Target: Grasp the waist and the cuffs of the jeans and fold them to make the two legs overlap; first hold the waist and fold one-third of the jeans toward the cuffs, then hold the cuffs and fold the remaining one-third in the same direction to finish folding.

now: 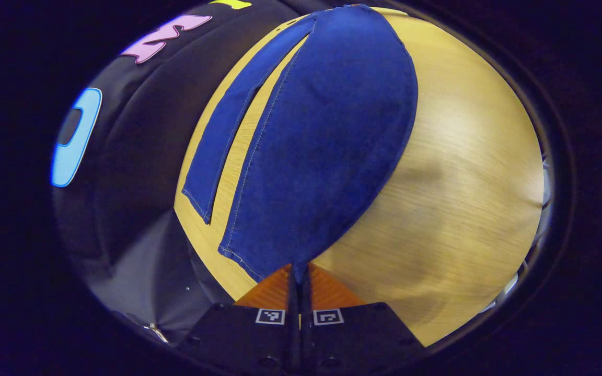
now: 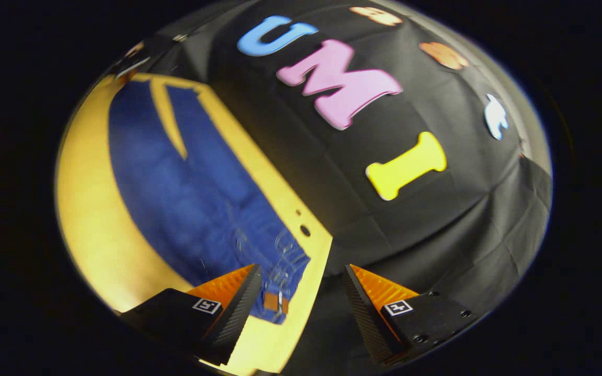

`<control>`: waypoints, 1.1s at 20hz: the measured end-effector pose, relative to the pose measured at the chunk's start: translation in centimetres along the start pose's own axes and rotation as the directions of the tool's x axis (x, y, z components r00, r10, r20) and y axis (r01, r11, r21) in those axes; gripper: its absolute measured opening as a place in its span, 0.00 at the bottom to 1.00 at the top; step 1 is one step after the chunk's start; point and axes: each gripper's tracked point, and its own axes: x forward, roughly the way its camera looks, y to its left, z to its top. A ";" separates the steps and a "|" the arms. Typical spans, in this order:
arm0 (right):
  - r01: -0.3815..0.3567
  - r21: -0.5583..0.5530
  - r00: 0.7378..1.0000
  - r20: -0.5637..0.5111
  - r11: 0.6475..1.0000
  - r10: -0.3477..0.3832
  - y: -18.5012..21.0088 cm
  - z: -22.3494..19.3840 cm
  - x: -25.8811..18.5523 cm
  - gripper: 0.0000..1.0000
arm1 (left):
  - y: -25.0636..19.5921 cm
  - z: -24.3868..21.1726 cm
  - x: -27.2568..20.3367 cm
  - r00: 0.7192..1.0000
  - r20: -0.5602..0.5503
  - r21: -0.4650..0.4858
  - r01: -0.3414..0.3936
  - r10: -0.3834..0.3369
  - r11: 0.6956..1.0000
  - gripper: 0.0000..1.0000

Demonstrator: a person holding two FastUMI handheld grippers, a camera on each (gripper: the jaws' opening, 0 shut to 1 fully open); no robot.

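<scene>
On table [image 1: 463,172], jeans [image 1: 327,130], cuff in left tool [image 1: 299,274]

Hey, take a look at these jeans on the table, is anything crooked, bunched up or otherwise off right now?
Nothing looks damaged. The jeans lie mostly flat on the wooden table, legs spread apart with bare table between them. The left gripper pinches one cuff, lifting it slightly. The right gripper hangs open near the waist, by the table's edge.

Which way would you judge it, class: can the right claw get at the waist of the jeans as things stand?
Probably yes. The right claw is open, with the waist of the jeans lying just beyond its fingertips, and nothing between them.
</scene>
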 end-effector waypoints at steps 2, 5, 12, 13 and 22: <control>-0.085 -0.149 0.995 -0.073 0.985 0.075 1.4 -3.7 1.7 0.96 | 0.1 0.1 0.1 1.000 -0.016 0.028 -0.018 0.018 0.999 0.06; -0.178 -0.312 0.977 -0.169 0.933 0.130 3.5 -8.9 3.9 0.96 | 0.1 0.2 0.2 0.999 -0.038 -0.018 -0.027 0.026 0.999 0.06; -0.198 -0.443 0.972 -0.207 0.874 0.115 4.4 -12.4 8.0 0.91 | 0.0 0.7 0.1 0.995 -0.095 -0.068 -0.013 0.006 0.998 0.06; -0.189 -0.488 0.978 -0.174 0.852 0.117 4.7 -11.7 8.7 0.91 | 0.0 0.7 0.0 0.995 -0.100 -0.067 -0.014 0.007 0.998 0.06; -0.244 -0.458 0.969 -0.148 0.855 0.197 6.5 -10.6 13.0 0.21 | 0.1 1.3 0.0 0.991 -0.130 -0.073 -0.039 0.029 0.997 0.05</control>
